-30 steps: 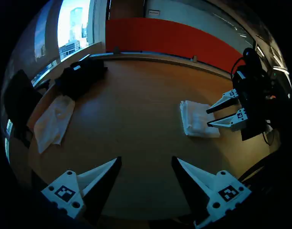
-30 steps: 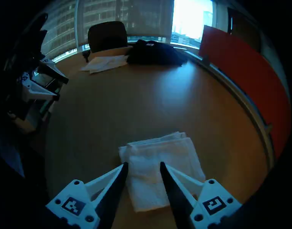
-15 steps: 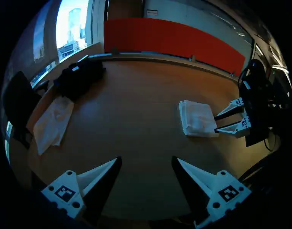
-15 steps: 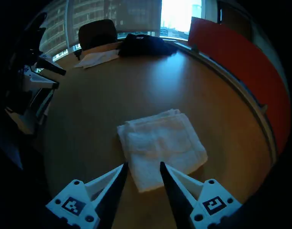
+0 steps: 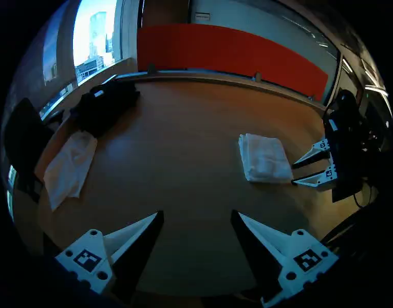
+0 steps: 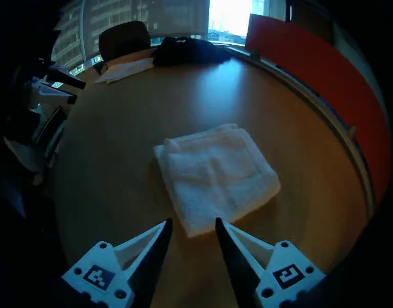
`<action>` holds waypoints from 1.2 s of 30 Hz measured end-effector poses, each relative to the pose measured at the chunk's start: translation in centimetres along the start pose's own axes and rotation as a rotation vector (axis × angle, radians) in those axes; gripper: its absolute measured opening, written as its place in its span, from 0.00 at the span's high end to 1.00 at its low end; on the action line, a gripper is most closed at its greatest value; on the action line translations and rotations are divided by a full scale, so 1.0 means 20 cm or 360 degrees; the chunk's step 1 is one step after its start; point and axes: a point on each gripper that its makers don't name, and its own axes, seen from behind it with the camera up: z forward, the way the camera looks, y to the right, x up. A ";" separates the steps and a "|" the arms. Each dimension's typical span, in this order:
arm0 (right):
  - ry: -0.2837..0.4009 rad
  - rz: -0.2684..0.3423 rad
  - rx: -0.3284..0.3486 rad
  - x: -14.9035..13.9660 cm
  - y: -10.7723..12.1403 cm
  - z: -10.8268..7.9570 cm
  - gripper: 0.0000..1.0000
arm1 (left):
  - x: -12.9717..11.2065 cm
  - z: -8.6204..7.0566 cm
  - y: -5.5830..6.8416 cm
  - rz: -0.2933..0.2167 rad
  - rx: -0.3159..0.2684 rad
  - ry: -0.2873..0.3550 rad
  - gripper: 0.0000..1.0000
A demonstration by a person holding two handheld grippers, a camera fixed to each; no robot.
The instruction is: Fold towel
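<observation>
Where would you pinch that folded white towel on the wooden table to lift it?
The folded white towel lies flat, its stacked near corner pointing between the right gripper's open fingers. I'd pinch that corner, coming in low from that side.

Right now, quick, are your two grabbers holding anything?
Left gripper: jaws open, holding nothing.
Right gripper: jaws open, holding nothing; the towel lies free.

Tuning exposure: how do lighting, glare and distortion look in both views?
Left gripper view: window blown out, table dim, bluish cast, fisheye bends the far table edge. Right gripper view: window clipped too, soft sheen on table, folded towel sharp, weave readable.
</observation>
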 end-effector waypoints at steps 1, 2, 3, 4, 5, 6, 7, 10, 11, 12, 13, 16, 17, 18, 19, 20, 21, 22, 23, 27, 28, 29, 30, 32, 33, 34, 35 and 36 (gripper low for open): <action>-0.0007 0.0005 -0.0001 -0.01 0.00 0.00 0.36 | 0.00 0.00 0.00 0.0001 0.0000 0.0000 0.03; -0.0016 0.0011 -0.0003 -0.03 -0.01 0.01 0.36 | 0.00 0.00 0.00 0.0001 0.0000 0.0000 0.03; -0.0021 0.0016 -0.0005 -0.04 -0.01 0.01 0.36 | 0.00 0.00 0.00 0.0002 -0.0001 0.0000 0.03; -0.0025 0.0023 -0.0008 -0.05 -0.01 0.01 0.36 | 0.00 0.00 0.00 0.0001 -0.0001 -0.0001 0.03; -0.0029 0.0031 -0.0011 -0.06 -0.01 0.02 0.36 | 0.00 0.00 0.00 0.0001 -0.0001 -0.0002 0.03; -0.0032 0.0038 -0.0014 -0.06 -0.01 0.02 0.37 | 0.00 0.00 0.00 0.0001 -0.0002 -0.0002 0.03; -0.0034 0.0045 -0.0017 -0.07 -0.01 0.02 0.37 | 0.00 0.00 0.00 0.0001 -0.0002 -0.0003 0.03; -0.0039 0.0066 -0.0023 -0.08 -0.01 0.03 0.41 | -0.01 0.00 0.00 0.0001 -0.0002 -0.0004 0.03; -0.0041 0.0074 -0.0024 -0.08 -0.01 0.03 0.44 | -0.01 0.00 0.00 0.0001 -0.0001 -0.0004 0.03; -0.0042 0.0080 -0.0025 -0.09 -0.01 0.04 0.46 | -0.01 0.00 0.00 0.0001 -0.0002 -0.0004 0.03; -0.0043 0.0087 -0.0026 -0.09 -0.01 0.04 0.48 | -0.01 0.00 0.00 0.0001 -0.0002 -0.0003 0.03; -0.0044 0.0109 -0.0030 -0.09 -0.01 0.05 0.53 | -0.01 0.00 0.01 0.0001 -0.0003 -0.0003 0.03; -0.0043 0.0117 -0.0031 -0.09 -0.01 0.05 0.56 | -0.01 0.00 0.01 0.0001 -0.0003 -0.0003 0.03; -0.0042 0.0123 -0.0034 -0.09 -0.01 0.06 0.58 | -0.01 0.00 0.01 0.0001 -0.0003 -0.0003 0.03; -0.0041 0.0127 -0.0038 -0.09 -0.02 0.06 0.61 | -0.01 0.00 0.01 0.0001 -0.0003 -0.0003 0.03; -0.0040 0.0133 -0.0042 -0.09 -0.02 0.06 0.64 | -0.01 0.00 0.01 0.0002 -0.0003 -0.0002 0.03; -0.0039 0.0137 -0.0043 -0.08 -0.02 0.06 0.67 | -0.01 0.00 0.01 0.0002 -0.0003 -0.0002 0.03; -0.0038 0.0140 -0.0042 -0.08 -0.02 0.06 0.70 | -0.01 0.00 0.01 0.0002 -0.0003 -0.0002 0.03; -0.0038 0.0143 -0.0041 -0.08 -0.03 0.06 0.73 | -0.01 0.00 0.01 0.0002 -0.0003 -0.0002 0.03; -0.0035 0.0156 -0.0040 -0.09 -0.03 0.06 0.87 | -0.01 0.00 0.01 0.0001 -0.0003 -0.0002 0.03; -0.0034 0.0159 -0.0044 -0.09 -0.03 0.06 0.91 | -0.01 0.00 0.01 0.0001 -0.0003 -0.0003 0.03; -0.0032 0.0163 -0.0049 -0.09 -0.03 0.06 0.94 | -0.01 0.00 0.01 0.0001 -0.0003 -0.0003 0.03; -0.0030 0.0166 -0.0053 -0.09 -0.03 0.06 0.96 | -0.01 0.00 0.01 0.0001 -0.0003 -0.0003 0.03; -0.0024 0.0170 -0.0059 -0.09 -0.02 0.06 0.97 | -0.01 0.00 0.00 0.0002 -0.0004 -0.0004 0.03; -0.0020 0.0171 -0.0061 -0.08 -0.02 0.06 0.97 | -0.01 0.00 0.00 0.0003 -0.0004 -0.0004 0.03; -0.0014 0.0172 -0.0063 -0.08 -0.02 0.05 0.97 | -0.01 0.00 0.01 0.0003 -0.0005 -0.0003 0.03; -0.0008 0.0173 -0.0065 -0.08 -0.01 0.05 0.97 | -0.01 0.00 0.01 0.0003 -0.0007 -0.0003 0.03; -0.0004 0.0173 -0.0069 -0.07 -0.01 0.05 0.97 | -0.01 0.00 0.01 0.0003 -0.0008 -0.0002 0.03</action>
